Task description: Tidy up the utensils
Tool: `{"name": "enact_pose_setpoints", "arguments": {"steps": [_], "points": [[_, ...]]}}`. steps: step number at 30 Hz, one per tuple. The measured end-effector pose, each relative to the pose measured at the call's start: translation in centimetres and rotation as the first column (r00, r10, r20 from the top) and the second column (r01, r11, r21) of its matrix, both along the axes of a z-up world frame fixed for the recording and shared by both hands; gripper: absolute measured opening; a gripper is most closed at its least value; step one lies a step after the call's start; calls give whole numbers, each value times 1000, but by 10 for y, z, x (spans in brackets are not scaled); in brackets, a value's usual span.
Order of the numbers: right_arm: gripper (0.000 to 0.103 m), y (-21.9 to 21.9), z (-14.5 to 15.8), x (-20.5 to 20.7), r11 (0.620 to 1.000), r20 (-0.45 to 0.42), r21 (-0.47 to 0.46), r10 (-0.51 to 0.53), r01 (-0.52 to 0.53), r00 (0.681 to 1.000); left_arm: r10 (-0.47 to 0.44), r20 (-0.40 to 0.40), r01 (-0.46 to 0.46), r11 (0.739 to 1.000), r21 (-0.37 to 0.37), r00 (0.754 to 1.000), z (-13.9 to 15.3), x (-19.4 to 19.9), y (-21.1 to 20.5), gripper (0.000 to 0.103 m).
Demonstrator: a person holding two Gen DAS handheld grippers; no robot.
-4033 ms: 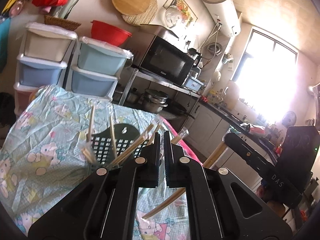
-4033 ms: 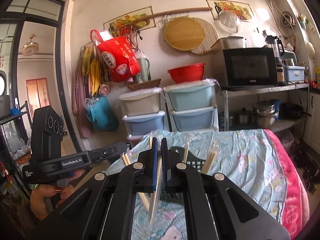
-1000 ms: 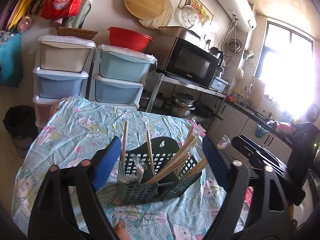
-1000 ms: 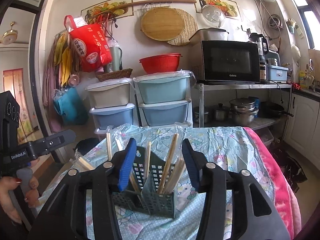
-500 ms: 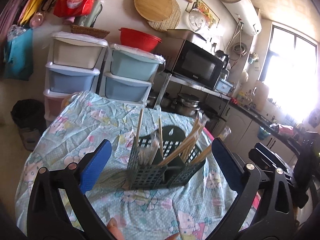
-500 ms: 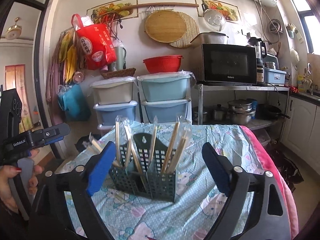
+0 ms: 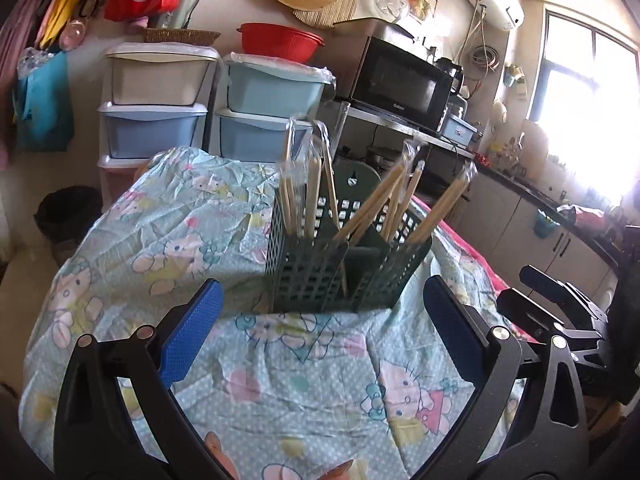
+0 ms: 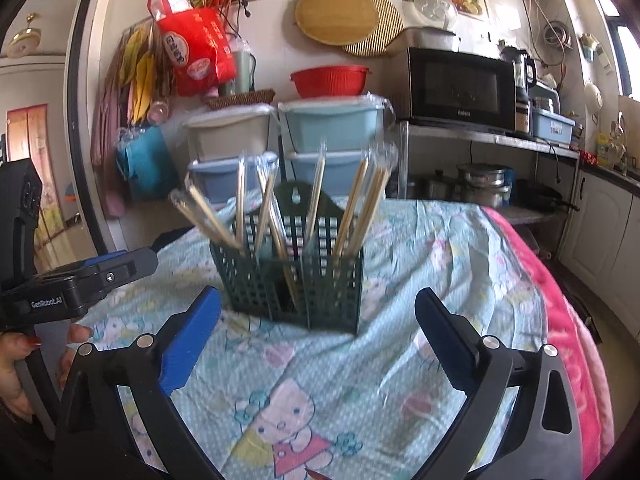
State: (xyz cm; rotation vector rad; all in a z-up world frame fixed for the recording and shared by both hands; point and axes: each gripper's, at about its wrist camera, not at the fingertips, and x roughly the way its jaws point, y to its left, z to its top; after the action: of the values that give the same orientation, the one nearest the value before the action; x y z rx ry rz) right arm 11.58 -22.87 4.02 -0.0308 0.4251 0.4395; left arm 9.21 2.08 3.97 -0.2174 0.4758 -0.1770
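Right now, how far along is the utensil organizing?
It looks essentially done. The wrapped chopsticks stand in the green holder on the tablecloth. Nothing is in hand: the left gripper and the right gripper are both open and empty, short of the holder. No loose utensils show on the cloth, so nothing visible is left.

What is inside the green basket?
Wooden chopsticks stand leaning inside the green basket, several in clear wrappers. The basket's walls mostly hide their bottom ends.
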Motion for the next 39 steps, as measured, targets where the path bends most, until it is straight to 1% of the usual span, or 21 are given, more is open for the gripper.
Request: {"name": "enact_pose_setpoints", "arguments": {"steps": [3, 6, 14, 19, 21, 24, 27, 39], "points": [[95, 0, -9, -2, 1000, -11, -1, -8, 8, 1000, 9, 4, -9, 1000, 25, 1000, -11, -6, -6, 92], [95, -2, -20, -6, 1000, -11, -1, -24, 24, 1000, 22, 23, -23, 999, 35, 999, -21, -13, -9, 92], [96, -19, -33, -18, 996, 62, 45, -85, 82, 994, 49, 63, -51, 998, 31, 997, -36, -22, -10, 92], [96, -28, -34, -29, 992, 143, 67, -112, 104, 983, 77, 93, -84, 994, 67, 993, -43, -26, -13, 92], [96, -32, -35, -35, 991, 175, 82, -117, 104, 978, 80, 107, -88, 994, 70, 991, -45, -28, -13, 93], [96, -35, -36, -39, 989, 203, 98, -128, 110, 971, 90, 106, -98, 993, 70, 990, -47, -28, -12, 93], [96, -35, -37, -40, 989, 213, 102, -131, 111, 968, 101, 103, -108, 992, 61, 989, -47, -28, -10, 93], [96, -33, -39, -39, 989, 201, 100, -127, 109, 971, 108, 105, -114, 992, 56, 989, -48, -28, -7, 93]]}}
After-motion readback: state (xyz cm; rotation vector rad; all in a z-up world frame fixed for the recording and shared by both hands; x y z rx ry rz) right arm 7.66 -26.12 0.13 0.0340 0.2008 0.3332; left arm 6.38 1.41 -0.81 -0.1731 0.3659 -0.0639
